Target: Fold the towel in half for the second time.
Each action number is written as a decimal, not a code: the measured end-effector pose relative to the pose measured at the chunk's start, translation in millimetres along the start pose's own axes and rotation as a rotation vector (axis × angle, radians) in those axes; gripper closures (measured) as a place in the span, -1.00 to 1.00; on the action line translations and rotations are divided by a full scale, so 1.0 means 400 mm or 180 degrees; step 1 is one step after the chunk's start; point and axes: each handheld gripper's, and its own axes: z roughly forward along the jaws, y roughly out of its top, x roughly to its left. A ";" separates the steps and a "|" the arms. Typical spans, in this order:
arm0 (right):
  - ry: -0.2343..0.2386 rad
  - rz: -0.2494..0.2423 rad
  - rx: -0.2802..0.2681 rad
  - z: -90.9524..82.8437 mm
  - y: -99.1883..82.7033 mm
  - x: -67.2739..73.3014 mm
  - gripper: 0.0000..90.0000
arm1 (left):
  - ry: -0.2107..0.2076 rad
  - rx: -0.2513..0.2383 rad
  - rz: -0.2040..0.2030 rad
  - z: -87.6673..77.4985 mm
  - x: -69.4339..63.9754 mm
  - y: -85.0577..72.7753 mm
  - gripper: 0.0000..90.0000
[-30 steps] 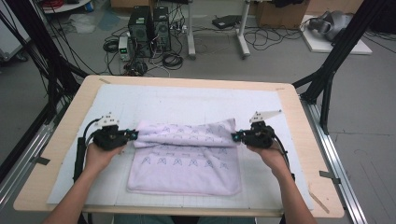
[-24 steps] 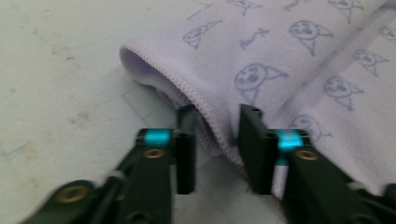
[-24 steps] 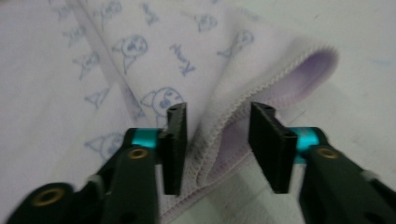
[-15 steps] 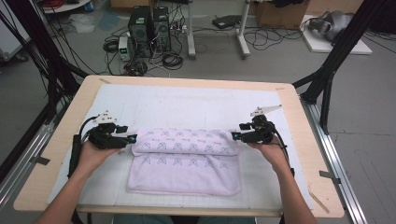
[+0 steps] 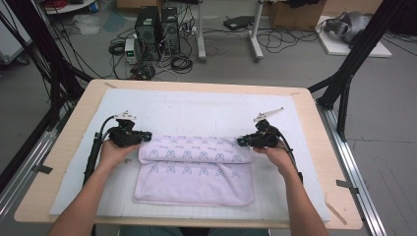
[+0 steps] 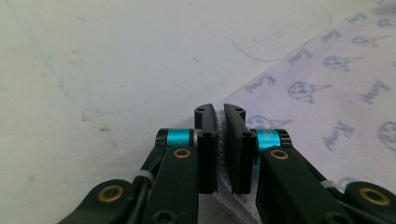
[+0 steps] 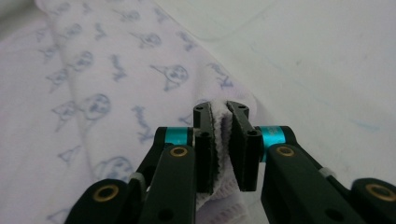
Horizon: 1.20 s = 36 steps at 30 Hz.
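A pale lilac towel (image 5: 196, 172) printed with small figures lies folded on the white mat, its upper layer doubled over as a thick band. My left gripper (image 5: 146, 137) is at the band's left end and my right gripper (image 5: 242, 142) at its right end. The jaws of both have just been closing. In the left gripper view the gripper (image 6: 219, 112) is shut with the towel (image 6: 327, 93) hem pinched between its pads. In the right gripper view the gripper (image 7: 220, 109) is likewise shut on a fold of the towel (image 7: 93, 84).
The white mat (image 5: 196, 105) covers most of a wooden table (image 5: 74, 123). Black frame poles (image 5: 344, 78) stand at the table's far corners. Computer towers (image 5: 157, 24) and cables sit on the floor beyond the far edge.
A second ago both grippers held the raised folded layer. Half a second ago they had let go and the layer lay flat. Now both have shut on the band's ends.
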 end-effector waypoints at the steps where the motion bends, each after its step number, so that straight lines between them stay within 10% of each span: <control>1: -0.0019 -0.0056 -0.0054 -0.012 0.004 0.009 0.82 | -0.0006 -0.0065 0.0027 -0.017 -0.006 0.003 0.87; 11: 0.0118 -0.0590 -0.0505 -0.160 -0.033 0.172 0.80 | -0.0258 -0.0544 0.0499 -0.218 -0.132 -0.048 0.85; 14: 0.0300 -0.0666 -0.0508 -0.187 -0.090 0.209 0.55 | -0.0323 -0.0418 0.0603 -0.248 -0.163 -0.104 0.42; 25: 0.0217 -0.0727 -0.0285 -0.120 -0.124 0.220 0.19 | -0.0318 -0.0189 0.0561 -0.190 -0.173 -0.115 0.04; 32: 0.0346 -0.0753 0.0031 -0.061 -0.157 0.232 0.19 | -0.0475 0.0053 0.0752 -0.177 -0.191 -0.151 0.89; 36: 0.0428 -0.0732 0.0079 -0.064 -0.181 0.236 0.24 | -0.0549 0.0094 0.0748 -0.208 -0.193 -0.180 0.91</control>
